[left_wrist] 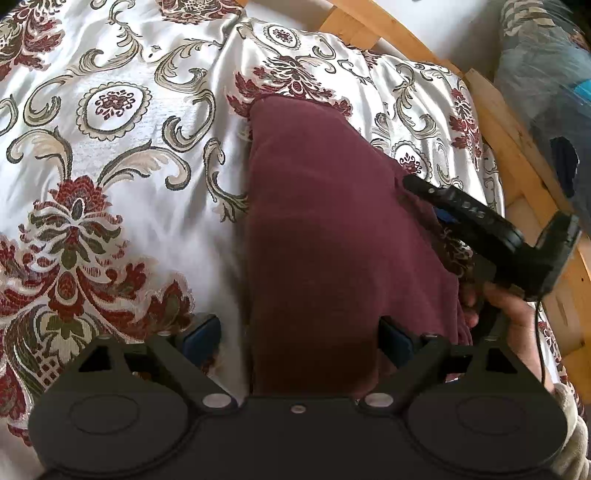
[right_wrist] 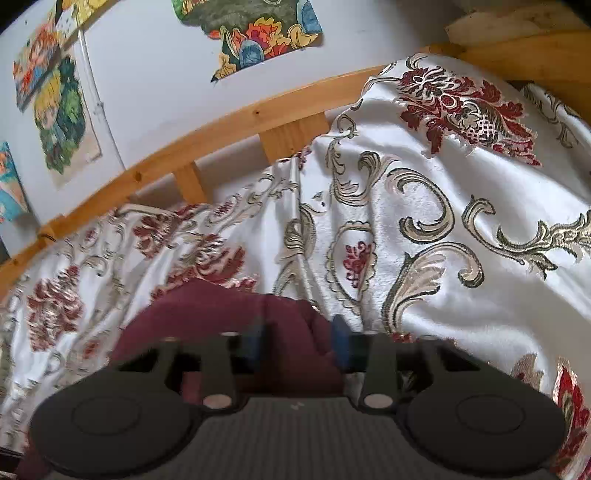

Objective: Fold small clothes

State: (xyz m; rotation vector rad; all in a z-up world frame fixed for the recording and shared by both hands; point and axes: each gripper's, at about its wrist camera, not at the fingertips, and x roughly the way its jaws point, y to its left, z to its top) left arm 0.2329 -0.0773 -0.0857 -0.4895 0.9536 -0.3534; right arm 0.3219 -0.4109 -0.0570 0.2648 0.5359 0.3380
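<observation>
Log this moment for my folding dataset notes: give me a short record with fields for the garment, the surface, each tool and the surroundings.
garment: maroon cloth, lying in a long folded strip on the bed
surface: white bedspread with red and beige floral pattern
left tool: open, blue pads either side of the cloth's near end
right tool: open, fingers straddling a raised bunch of the cloth
surroundings: wooden bed frame; white wall with colourful pictures
fold state: partly folded; finished or not cannot be told
</observation>
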